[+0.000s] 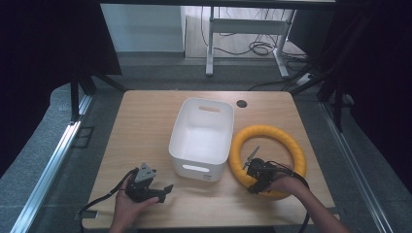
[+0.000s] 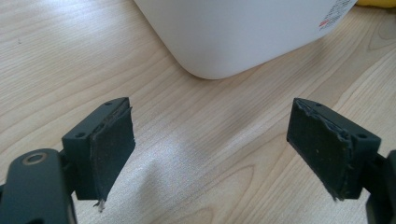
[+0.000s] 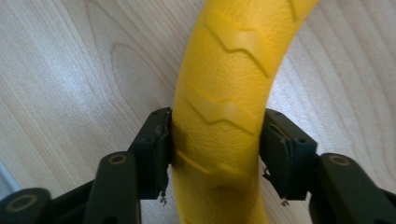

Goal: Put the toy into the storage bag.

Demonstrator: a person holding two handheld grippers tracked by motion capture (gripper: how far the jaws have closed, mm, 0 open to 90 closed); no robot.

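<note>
Yellow ring point(image 1: 267, 160) flat on wooden surface point(image 1: 145, 121), just right of white bin point(image 1: 201, 138). Right claw point(image 3: 217, 154) clamped across ring's near arc, pads point(image 3: 161, 149) pressing both sides. Left claw point(image 2: 210, 144) spread wide, empty, low over bare surface near bin's front corner.

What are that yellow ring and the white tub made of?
Yellow ring: looks like soft rubber or foam, with a matte, pebbled skin and raised zigzag ridges; the right claw clamps it. White tub: likely moulded plastic, smooth and faintly glossy, with rounded corners and cut-out handles. Table: pale wood-grain surface, possibly laminate.
</note>
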